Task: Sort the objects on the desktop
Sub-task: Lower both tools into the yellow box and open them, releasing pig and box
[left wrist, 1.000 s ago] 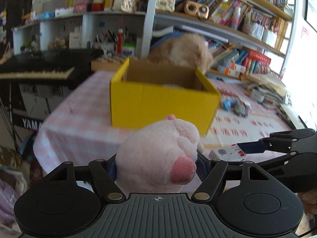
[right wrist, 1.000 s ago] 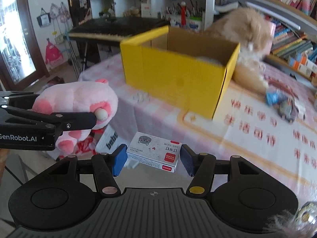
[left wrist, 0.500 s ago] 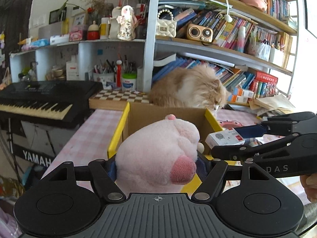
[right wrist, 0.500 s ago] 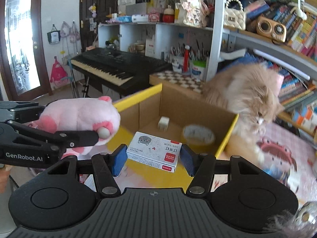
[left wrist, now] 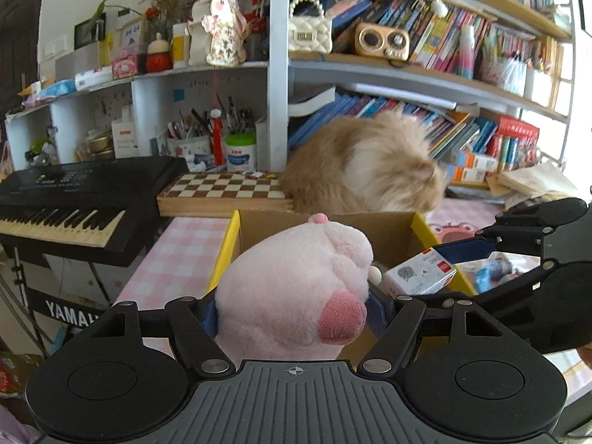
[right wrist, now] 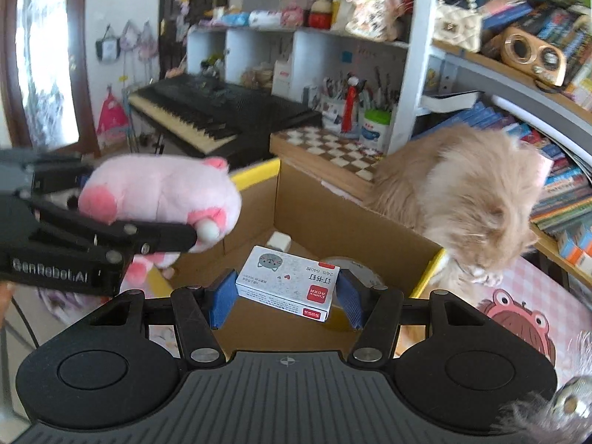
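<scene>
My left gripper (left wrist: 294,318) is shut on a pink plush toy (left wrist: 296,292), held over the near left part of the yellow cardboard box (left wrist: 227,244). In the right wrist view the same plush toy (right wrist: 159,196) hangs at the left above the box (right wrist: 259,174). My right gripper (right wrist: 286,298) is shut on a small white staple box (right wrist: 288,285) with a red label, above the open box. The staple box (left wrist: 418,277) and the right gripper (left wrist: 425,281) also show at the right of the left wrist view. A small white block (right wrist: 278,239) and a tape roll (right wrist: 355,270) lie inside the box.
A fluffy orange cat (right wrist: 462,203) sits right behind the box, head lowered at its far right corner. A chessboard (left wrist: 225,192) and a black keyboard (left wrist: 74,199) stand behind and left. The pink checked tablecloth (left wrist: 177,259) shows left of the box. Crowded shelves fill the background.
Both grippers have carried their loads forward from in front of the box to above its opening. The cat has turned its head down toward the box's far corner.
</scene>
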